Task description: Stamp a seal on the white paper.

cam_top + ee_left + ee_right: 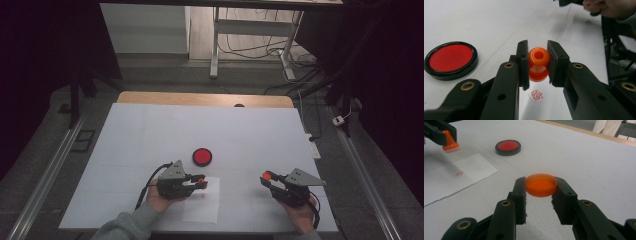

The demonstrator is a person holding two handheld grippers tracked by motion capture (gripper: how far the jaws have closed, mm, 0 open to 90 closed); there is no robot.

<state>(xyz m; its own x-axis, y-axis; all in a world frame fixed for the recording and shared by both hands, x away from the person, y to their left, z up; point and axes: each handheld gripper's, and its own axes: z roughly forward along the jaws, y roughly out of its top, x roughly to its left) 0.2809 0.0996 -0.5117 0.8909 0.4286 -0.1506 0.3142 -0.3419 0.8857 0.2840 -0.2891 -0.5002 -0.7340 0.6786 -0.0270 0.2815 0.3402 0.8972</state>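
Note:
My left gripper (537, 65) is shut on an orange stamp (538, 63), which hangs a little above a white sheet of paper (202, 200). A small red stamped mark (536, 95) sits on the paper right under it. In the high view the left gripper (200, 182) is over the sheet's upper left part. My right gripper (541, 188) is shut on a shallow orange cap (541, 185), held above the table at the right (267, 176). A round black ink pad with a red face (202, 156) lies on the table beyond the paper.
A white board (150, 135) covers the table, with a wooden edge (205, 99) at the far side. A desk frame and cables stand on the floor beyond. Metal rails run along both sides of the table.

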